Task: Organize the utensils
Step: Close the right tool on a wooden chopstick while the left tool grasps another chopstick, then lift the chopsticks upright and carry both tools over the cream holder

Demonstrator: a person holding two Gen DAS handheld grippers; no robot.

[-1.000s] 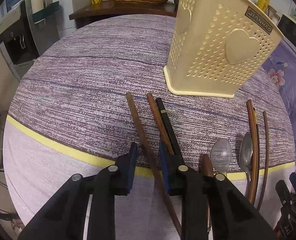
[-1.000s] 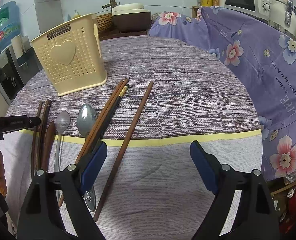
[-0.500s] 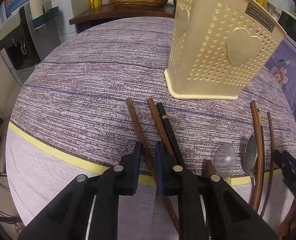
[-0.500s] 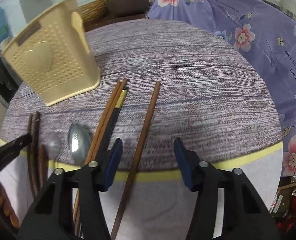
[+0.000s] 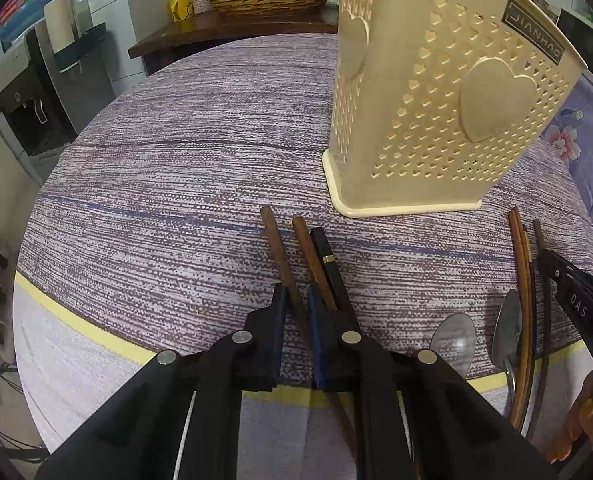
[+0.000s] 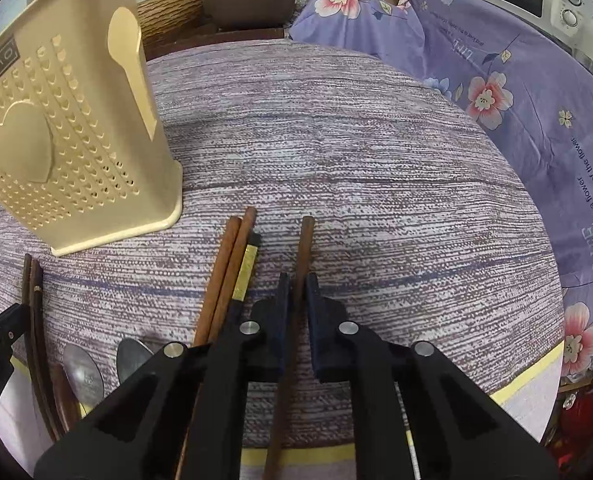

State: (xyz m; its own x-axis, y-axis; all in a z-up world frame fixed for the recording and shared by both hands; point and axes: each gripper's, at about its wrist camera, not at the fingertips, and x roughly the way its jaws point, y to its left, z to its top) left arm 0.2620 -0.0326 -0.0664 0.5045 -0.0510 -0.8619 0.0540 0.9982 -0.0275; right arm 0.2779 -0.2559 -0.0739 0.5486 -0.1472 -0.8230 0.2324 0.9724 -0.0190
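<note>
Now both sets of jaws have narrowed from the wide gape of a second ago to a tight pinch, and each has a stick between its pads. In the left wrist view the left gripper (image 5: 296, 296) sits low and centre in the frame, its blue pads pressed against either side of the brown chopstick (image 5: 274, 236), the leftmost of three lying side by side; a second brown one (image 5: 302, 240) and a black chopstick with a gold band (image 5: 328, 258) lie just right of it. In the right wrist view the right gripper (image 6: 297, 284), which half a second ago stood open with the stick loose in the gap, is now clenched on the lone chopstick (image 6: 304, 240) at centre frame, apart from the bundled pair (image 6: 230, 264) to its left. Both sticks lie flat on the woven tablecloth (image 6: 376, 160), so nothing is lifted yet. The cream utensil holder (image 5: 436, 120) stands upright at upper right of the left view, upper left of the right view, with no utensil visibly in it. Two spoons (image 5: 454, 336) and further chopsticks (image 5: 520, 260) wait at lower right of the left view. I judge the grasps complete, so the lift toward the holder seems next, and most sorting remains undone.
</note>
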